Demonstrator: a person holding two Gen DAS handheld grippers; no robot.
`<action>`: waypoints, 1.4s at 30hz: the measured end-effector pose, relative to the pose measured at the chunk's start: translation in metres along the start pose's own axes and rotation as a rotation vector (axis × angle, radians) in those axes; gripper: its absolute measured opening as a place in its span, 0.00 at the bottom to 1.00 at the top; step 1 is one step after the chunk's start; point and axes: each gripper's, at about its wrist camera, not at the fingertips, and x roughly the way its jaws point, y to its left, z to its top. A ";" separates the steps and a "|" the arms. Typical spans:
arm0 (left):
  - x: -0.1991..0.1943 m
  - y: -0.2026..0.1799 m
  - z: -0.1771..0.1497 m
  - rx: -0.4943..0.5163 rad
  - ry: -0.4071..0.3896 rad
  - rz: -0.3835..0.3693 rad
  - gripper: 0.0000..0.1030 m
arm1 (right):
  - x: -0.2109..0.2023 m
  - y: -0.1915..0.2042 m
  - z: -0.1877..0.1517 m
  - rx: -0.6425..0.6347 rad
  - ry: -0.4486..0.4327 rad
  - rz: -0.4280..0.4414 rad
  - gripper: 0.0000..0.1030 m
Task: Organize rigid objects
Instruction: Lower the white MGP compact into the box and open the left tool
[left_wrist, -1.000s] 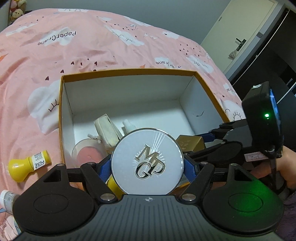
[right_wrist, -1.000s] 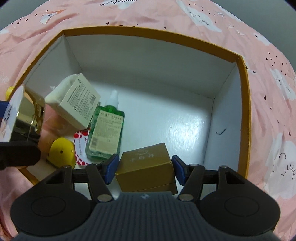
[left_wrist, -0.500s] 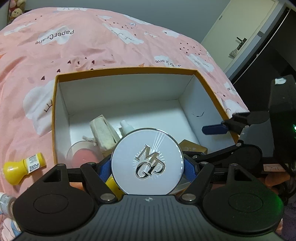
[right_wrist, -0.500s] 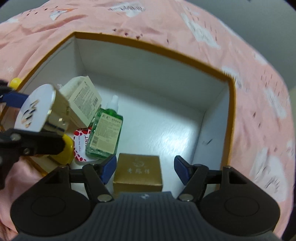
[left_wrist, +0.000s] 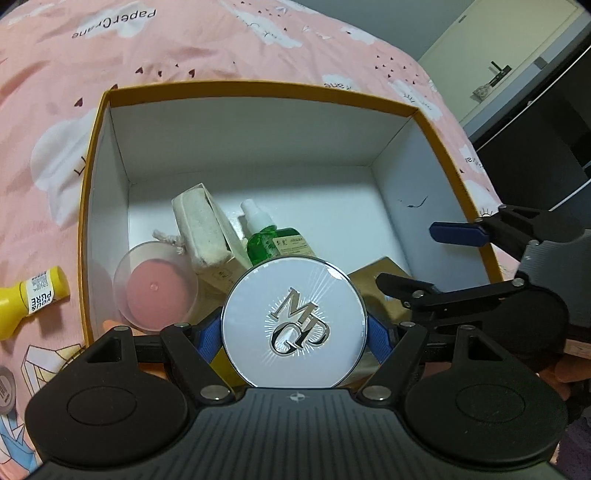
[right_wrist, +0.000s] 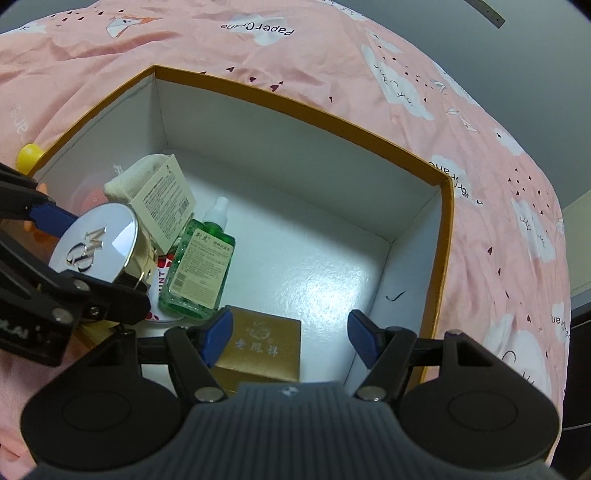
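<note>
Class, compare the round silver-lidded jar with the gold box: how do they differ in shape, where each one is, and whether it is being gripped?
Shape: the round jar is a cylinder with a silvery lid bearing raised letters; the gold box is square-cornered with printed characters.
Place: the jar hangs above the big box's near-left corner; the gold box rests on its white floor.
Grip: the left tongs clamp the jar; the right tongs stand open, clear of the gold box.
Both have shiny gold sides.

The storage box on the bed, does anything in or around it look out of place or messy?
Yes. A yellow bottle lies on its side on the pink bedspread, outside the box. Inside, the green bottle and a cream carton lean in a loose heap at one end. A small dark mark mars one wall.
</note>
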 end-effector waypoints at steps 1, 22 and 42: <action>0.001 -0.001 0.000 0.005 0.002 0.005 0.85 | 0.000 0.000 0.000 0.001 -0.001 -0.001 0.66; -0.014 -0.010 0.000 0.036 -0.058 0.008 0.93 | -0.009 0.007 -0.002 -0.023 -0.023 -0.039 0.76; -0.067 -0.021 -0.014 0.083 -0.220 0.064 0.88 | -0.042 0.022 0.004 -0.011 -0.111 -0.045 0.77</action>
